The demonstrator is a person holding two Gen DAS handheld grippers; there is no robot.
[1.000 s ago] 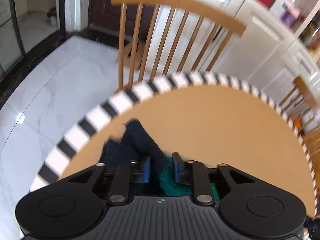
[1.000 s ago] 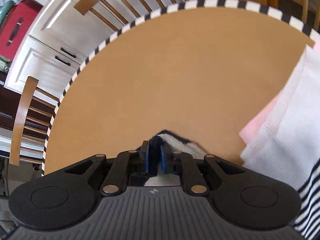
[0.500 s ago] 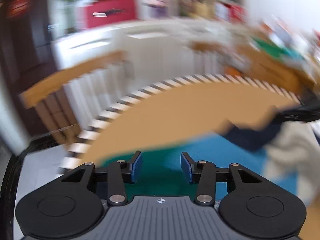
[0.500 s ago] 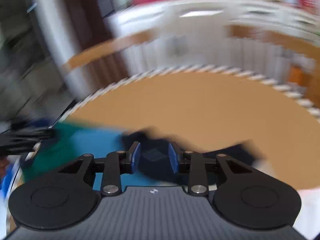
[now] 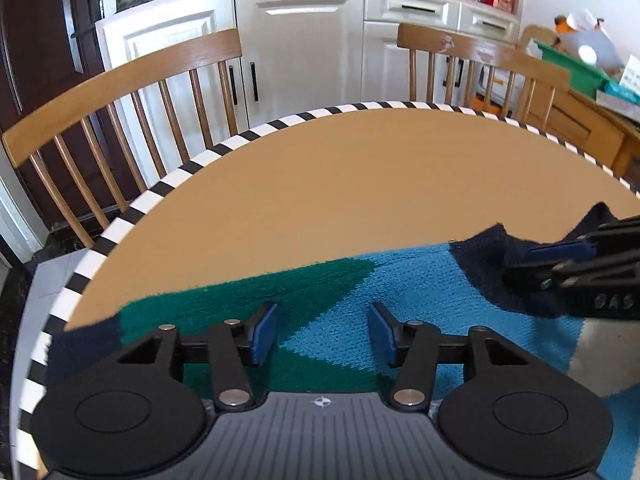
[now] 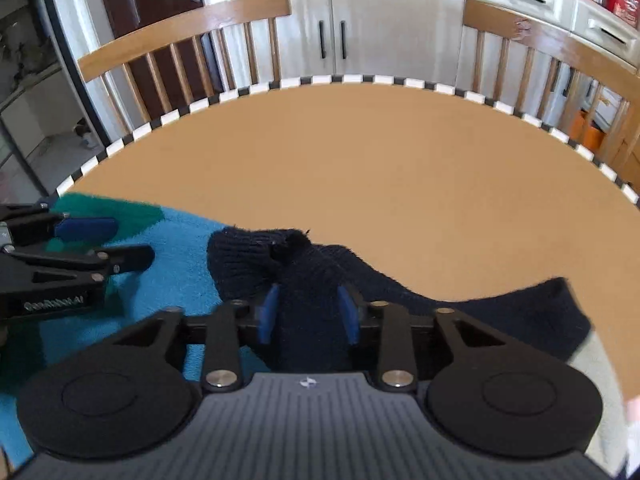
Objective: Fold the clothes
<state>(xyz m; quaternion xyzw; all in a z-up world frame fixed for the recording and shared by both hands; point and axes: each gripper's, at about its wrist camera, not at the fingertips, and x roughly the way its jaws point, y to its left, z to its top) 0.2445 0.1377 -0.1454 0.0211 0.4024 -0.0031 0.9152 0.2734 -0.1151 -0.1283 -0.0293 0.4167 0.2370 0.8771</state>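
The sweater [image 5: 400, 280] runs off the lower and right edges of the left wrist view, and its near part lies hidden under the left gripper [image 5: 322, 334]. In the right wrist view the right gripper [image 6: 308, 314] covers the navy fold between its closing jaws, so whether the pads [image 6: 267, 312] press it cannot be told. The table [image 6: 380, 168] is cut off at both sides

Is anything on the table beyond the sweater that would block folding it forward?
Nothing visible does. The table past the sweater is bare up to its striped edge. The right gripper is closing on the sweater's dark navy fold; the left gripper hangs open over the green and blue knit.
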